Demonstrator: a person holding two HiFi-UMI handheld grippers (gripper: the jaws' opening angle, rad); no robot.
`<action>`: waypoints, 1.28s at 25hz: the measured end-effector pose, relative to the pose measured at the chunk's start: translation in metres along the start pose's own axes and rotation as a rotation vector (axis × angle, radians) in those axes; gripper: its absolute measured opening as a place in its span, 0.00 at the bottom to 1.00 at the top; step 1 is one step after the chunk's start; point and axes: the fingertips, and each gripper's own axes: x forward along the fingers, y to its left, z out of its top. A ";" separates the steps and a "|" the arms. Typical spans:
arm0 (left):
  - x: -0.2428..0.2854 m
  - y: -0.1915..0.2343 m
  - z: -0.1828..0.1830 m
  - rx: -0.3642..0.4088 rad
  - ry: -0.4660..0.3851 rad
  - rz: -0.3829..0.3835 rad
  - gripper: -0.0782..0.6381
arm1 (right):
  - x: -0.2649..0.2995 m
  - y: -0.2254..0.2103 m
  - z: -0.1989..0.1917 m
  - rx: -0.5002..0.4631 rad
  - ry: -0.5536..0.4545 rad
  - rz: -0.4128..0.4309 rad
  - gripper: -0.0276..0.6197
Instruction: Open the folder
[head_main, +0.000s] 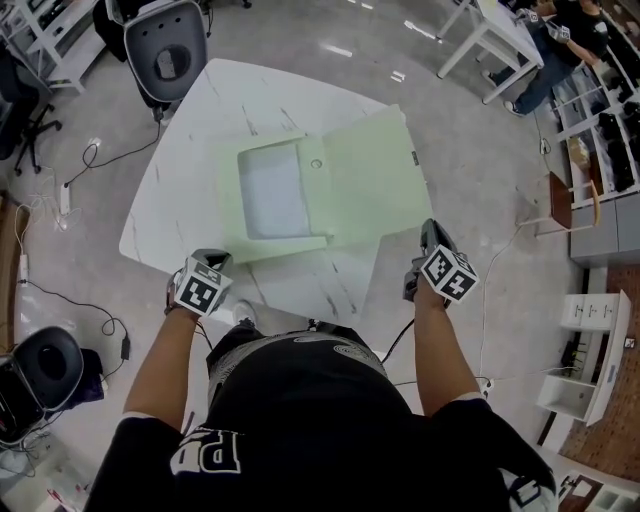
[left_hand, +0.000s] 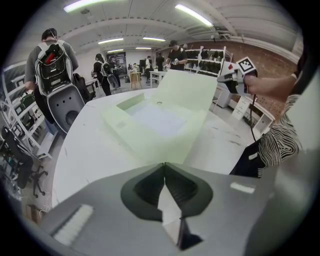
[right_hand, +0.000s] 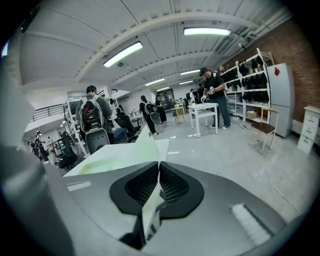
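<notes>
A pale green box folder lies open on the white table (head_main: 190, 150). Its shallow tray (head_main: 270, 190) holds white paper, and its cover (head_main: 375, 175) is swung out to the right, past the table's edge. In the left gripper view the cover (left_hand: 187, 92) stands tilted up. My right gripper (head_main: 428, 232) sits at the cover's near right corner, jaws shut on the cover's edge (right_hand: 148, 145), which rises from its tips (right_hand: 159, 163). My left gripper (head_main: 215, 258) hangs over the table's near left edge, shut and empty (left_hand: 163, 164), apart from the folder.
A grey chair (head_main: 165, 45) stands at the table's far side. Cables (head_main: 90, 155) trail on the floor at left. A white desk (head_main: 495, 35) and shelves (head_main: 600, 130) stand at the right. Several people (left_hand: 52, 65) are in the room behind.
</notes>
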 end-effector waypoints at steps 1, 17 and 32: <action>0.000 0.000 0.001 0.006 0.000 0.000 0.19 | 0.005 -0.008 -0.006 0.010 0.019 -0.012 0.06; 0.001 0.000 0.001 -0.028 0.013 0.014 0.19 | 0.047 -0.065 -0.062 0.105 0.159 -0.066 0.09; 0.001 0.000 0.001 0.020 0.022 -0.006 0.19 | 0.027 -0.041 -0.032 0.127 0.075 -0.003 0.10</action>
